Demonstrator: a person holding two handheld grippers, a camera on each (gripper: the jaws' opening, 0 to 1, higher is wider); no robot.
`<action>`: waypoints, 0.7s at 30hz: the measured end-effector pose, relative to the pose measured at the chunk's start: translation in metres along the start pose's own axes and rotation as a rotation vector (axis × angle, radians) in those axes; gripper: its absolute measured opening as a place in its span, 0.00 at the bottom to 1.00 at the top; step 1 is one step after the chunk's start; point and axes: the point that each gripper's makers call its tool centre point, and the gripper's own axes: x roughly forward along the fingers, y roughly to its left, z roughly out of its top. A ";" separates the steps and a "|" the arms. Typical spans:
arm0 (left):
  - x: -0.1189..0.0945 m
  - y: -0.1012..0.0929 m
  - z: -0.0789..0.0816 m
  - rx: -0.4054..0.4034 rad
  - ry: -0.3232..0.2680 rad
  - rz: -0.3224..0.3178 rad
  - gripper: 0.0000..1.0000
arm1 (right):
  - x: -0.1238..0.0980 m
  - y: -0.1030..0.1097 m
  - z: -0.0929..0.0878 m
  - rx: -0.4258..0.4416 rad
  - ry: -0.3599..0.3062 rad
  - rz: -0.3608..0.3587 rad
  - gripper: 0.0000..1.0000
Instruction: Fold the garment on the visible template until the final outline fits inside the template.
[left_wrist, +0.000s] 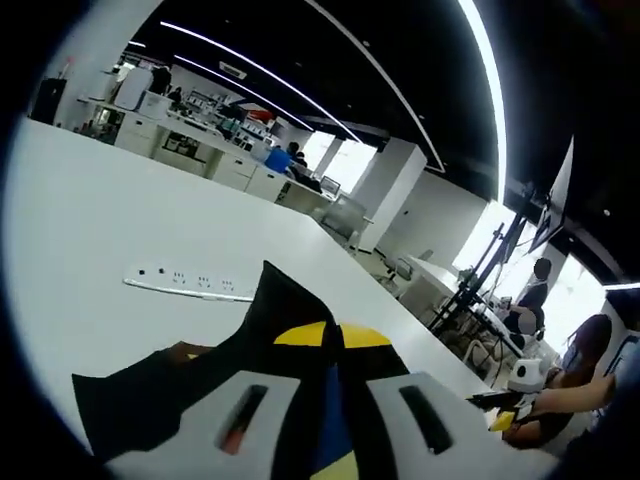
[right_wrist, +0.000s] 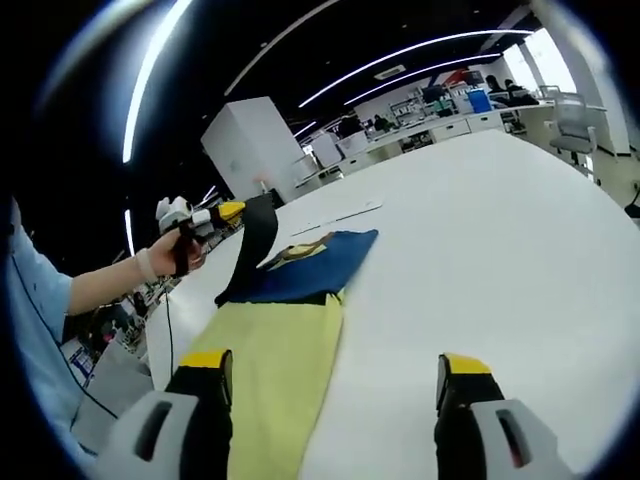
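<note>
The tabletop (right_wrist: 520, 230) is smooth white laminate with a soft sheen — ceiling light washes across it without sharp reflections. The garment (right_wrist: 305, 268) looks like matt woven cloth, dark blue on the flat part and black where a flap (right_wrist: 248, 250) is lifted; its folds are soft and unglossy. The template (right_wrist: 275, 375) under it is a pale yellow sheet, flat and matt, paper or thin plastic. The right claw (right_wrist: 335, 385) has hard plastic bodies — light grey shells, black fingers, yellow tips. The left claw (left_wrist: 335, 375) shows the same grey moulded plastic, slightly glossy.
</note>
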 end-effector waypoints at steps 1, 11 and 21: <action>0.005 -0.004 -0.003 -0.001 0.004 -0.008 0.00 | 0.000 0.000 -0.001 0.003 -0.001 0.000 0.84; 0.052 -0.029 -0.064 -0.008 0.124 -0.060 0.00 | -0.009 -0.008 -0.011 0.031 -0.001 -0.012 0.84; 0.069 -0.039 -0.111 -0.009 0.226 -0.078 0.00 | -0.015 -0.015 -0.016 0.060 -0.006 -0.031 0.83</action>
